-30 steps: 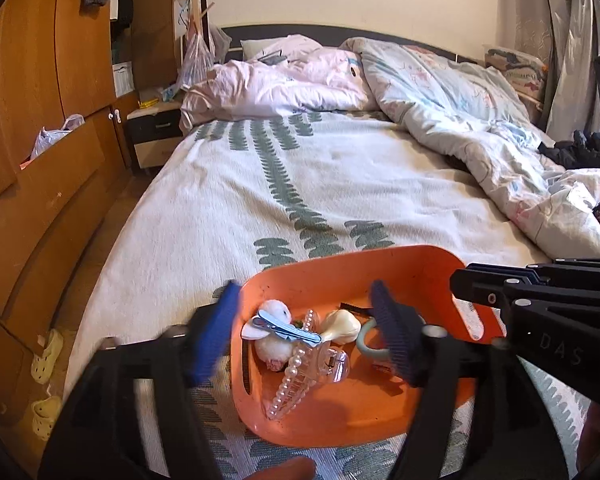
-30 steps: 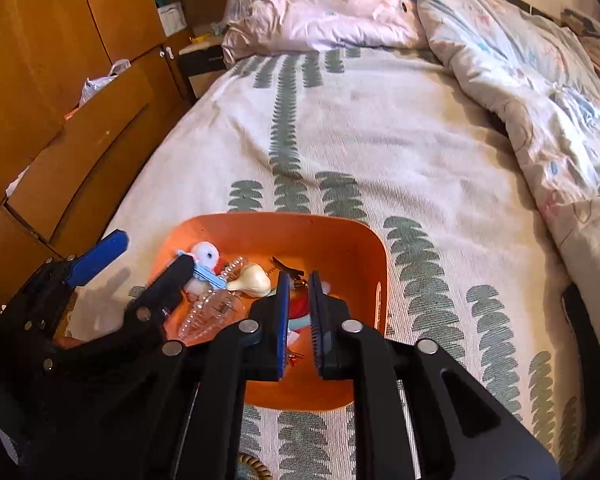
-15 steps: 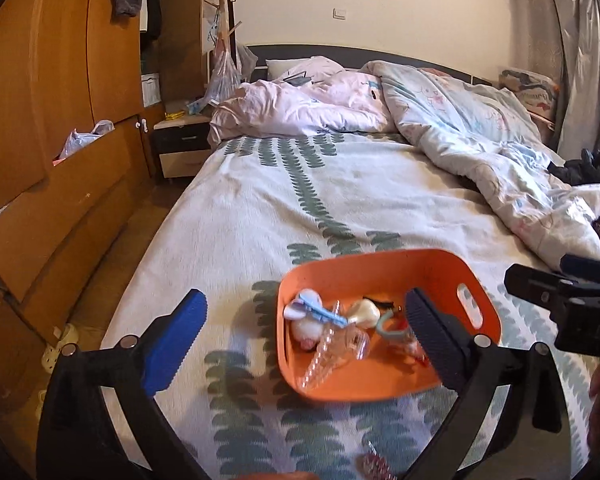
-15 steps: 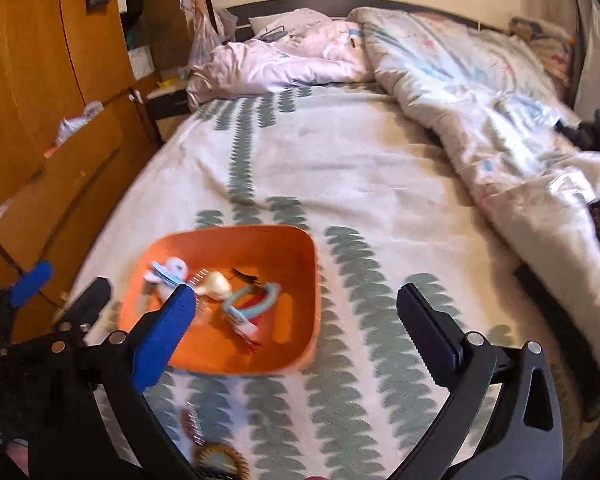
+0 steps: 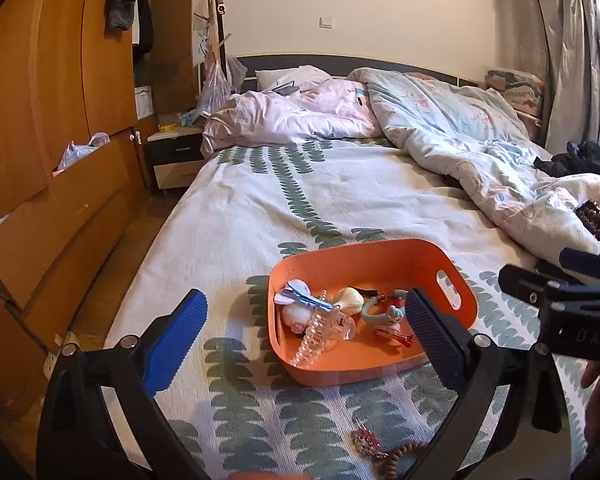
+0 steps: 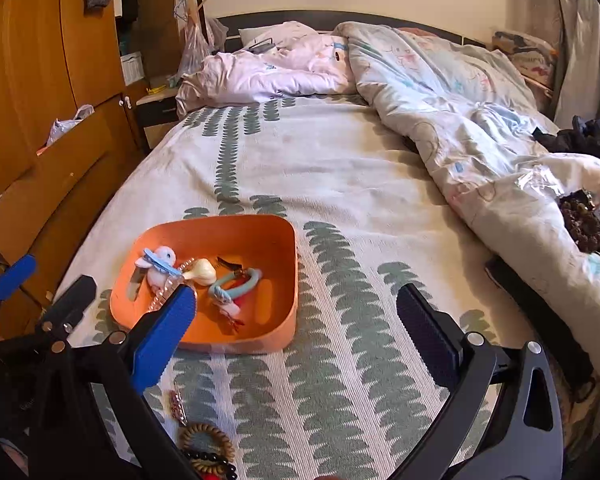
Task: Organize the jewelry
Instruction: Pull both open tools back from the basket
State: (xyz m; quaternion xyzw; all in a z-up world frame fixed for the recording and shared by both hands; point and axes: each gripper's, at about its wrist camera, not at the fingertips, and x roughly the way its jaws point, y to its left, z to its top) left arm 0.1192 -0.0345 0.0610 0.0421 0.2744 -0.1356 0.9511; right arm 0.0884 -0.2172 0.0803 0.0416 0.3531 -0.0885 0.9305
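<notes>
An orange tray sits on the bed near its foot. It holds a clear hair claw, a white plush clip, a cream piece, a teal ring and a red clip. My left gripper is open and empty, held back above the tray. My right gripper is open and empty, right of the tray. A pink charm, a wooden bead bracelet and a black bead bracelet lie on the bedspread close in front.
The bedspread has green leaf stripes. A rumpled duvet covers the right and far side. A wooden wardrobe and nightstand stand on the left. Dark items lie at the right edge.
Both grippers have pulled back and up from the tray. The right gripper went from shut to open, the left opened wider. Loose jewelry near the bed's foot came into view.
</notes>
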